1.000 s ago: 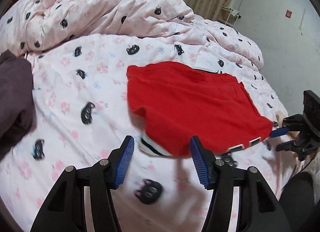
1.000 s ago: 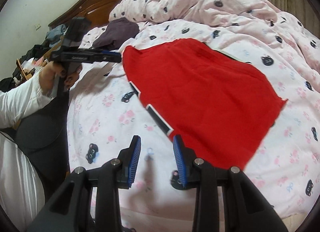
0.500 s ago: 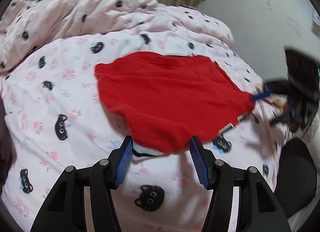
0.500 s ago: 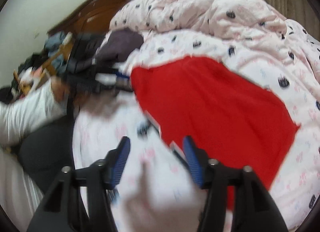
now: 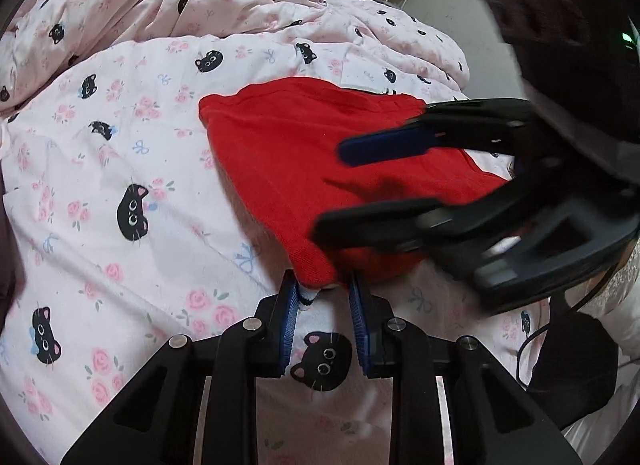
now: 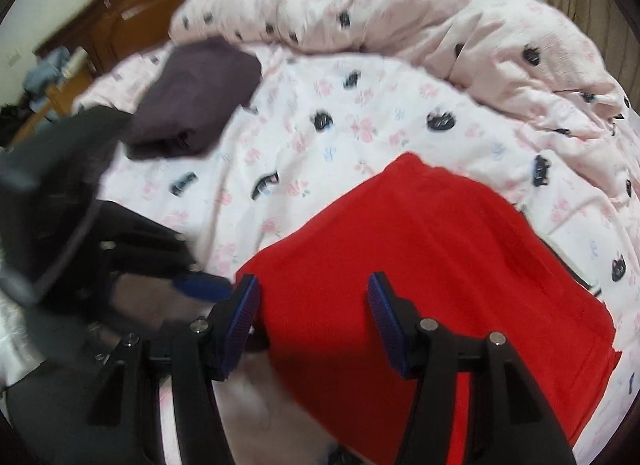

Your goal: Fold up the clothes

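Where the red shirt (image 5: 312, 161) lies spread flat on the bed (image 5: 120, 153), its near corner sits between the blue pads of the left tongs (image 5: 323, 297). Those jaws have just been closing, and in the left wrist view the corner, with a bit of white and black trim showing under the red, fills most of the narrow gap; whether the pads press on it already I cannot tell for sure, though the left pad looks to touch the trim.

The right tongs (image 6: 314, 293) hang over the shirt's near part with jaws well apart, red cloth showing between them but not gripped. Their jaws have opened in the last second. In the left wrist view the right tongs reach in from the right, blurred, above the shirt's right half, casting a shadow on it.

The bed sheet is pale pink, printed with black cat heads, roses and bows. A rumpled quilt (image 6: 400, 17) of the same print is heaped along the far side. A folded dark purple garment (image 6: 196, 101) lies on the sheet, well apart from the shirt, toward the wooden headboard (image 6: 120, 21). The right wrist view is blurred throughout.
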### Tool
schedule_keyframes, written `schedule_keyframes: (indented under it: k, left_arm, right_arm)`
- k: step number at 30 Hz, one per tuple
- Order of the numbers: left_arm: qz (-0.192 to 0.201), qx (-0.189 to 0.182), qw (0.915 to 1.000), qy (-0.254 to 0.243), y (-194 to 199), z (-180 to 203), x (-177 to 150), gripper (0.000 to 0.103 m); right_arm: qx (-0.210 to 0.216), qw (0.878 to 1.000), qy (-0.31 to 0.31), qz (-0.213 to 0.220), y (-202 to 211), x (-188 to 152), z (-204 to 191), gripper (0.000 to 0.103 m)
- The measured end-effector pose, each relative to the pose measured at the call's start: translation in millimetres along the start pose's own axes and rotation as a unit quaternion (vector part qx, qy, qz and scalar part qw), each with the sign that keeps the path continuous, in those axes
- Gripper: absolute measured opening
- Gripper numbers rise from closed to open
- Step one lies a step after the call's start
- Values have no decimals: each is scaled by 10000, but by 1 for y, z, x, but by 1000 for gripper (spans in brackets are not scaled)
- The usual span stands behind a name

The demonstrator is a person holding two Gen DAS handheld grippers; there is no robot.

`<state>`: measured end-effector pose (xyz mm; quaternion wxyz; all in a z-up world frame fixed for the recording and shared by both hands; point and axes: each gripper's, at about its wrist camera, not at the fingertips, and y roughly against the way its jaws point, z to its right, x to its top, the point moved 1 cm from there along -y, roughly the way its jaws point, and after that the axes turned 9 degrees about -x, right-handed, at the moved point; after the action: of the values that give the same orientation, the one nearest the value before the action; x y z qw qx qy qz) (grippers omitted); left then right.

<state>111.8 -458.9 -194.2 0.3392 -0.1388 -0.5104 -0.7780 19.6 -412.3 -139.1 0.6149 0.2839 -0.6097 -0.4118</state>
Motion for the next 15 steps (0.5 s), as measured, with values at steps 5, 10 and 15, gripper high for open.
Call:
schedule_keyframes:
  k: [5, 10, 15]
  left_arm:
    - [-155, 8, 9997, 174, -4, -8, -4, 22]
    - [-97, 19, 9995, 296, 1, -10, -7, 22]
    - [319, 353, 9983, 334, 22, -2, -8, 22]
  right_arm:
    - [-432, 9985, -107, -334, -34, 2, 2, 58]
    - [-227, 9984, -512, -25, -25, -5, 21, 58]
    - [54, 9851, -1535, 773, 35, -28, 67, 59]
